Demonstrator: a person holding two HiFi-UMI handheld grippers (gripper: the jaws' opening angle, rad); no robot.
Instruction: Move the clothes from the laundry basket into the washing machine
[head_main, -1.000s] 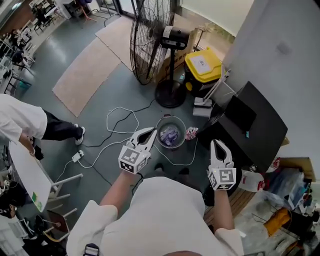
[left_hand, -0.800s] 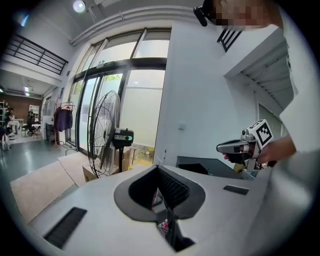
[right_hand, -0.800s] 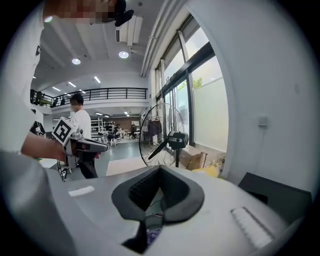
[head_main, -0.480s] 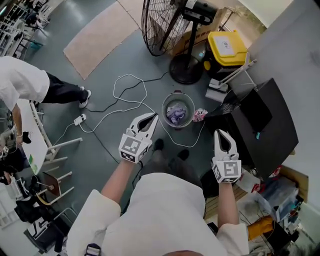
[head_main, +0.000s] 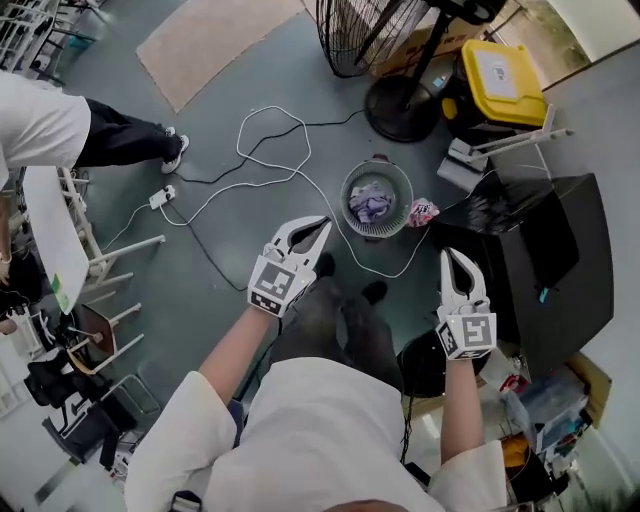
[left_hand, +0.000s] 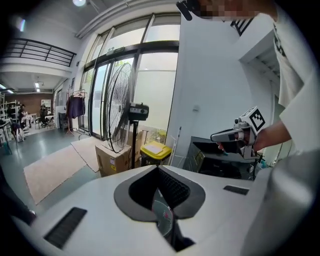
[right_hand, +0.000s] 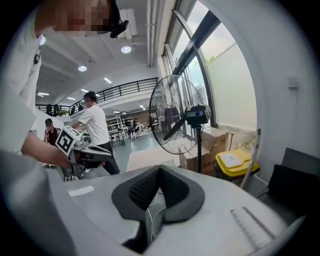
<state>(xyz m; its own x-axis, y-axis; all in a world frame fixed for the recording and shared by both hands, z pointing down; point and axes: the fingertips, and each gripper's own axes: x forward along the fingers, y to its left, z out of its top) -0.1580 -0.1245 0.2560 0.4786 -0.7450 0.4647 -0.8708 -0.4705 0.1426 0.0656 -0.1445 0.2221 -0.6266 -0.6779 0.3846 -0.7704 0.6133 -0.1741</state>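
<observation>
Lowered since a second ago, the left hand-held gripper (head_main: 320, 224) and right hand-held gripper (head_main: 456, 256) are held closed, empty. The clothes (head_main: 373, 205) are seen in the laundry basket (head_main: 346, 198), up-frame and right of the nearer left one.

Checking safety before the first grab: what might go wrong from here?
The white cable curls across the floor beside the laundry basket, near the person's feet: a possible trip. One garment lies outside the basket, easily missed. The left hand-held gripper and right hand-held gripper are shut: a reach into the clothes would grab nothing.
</observation>
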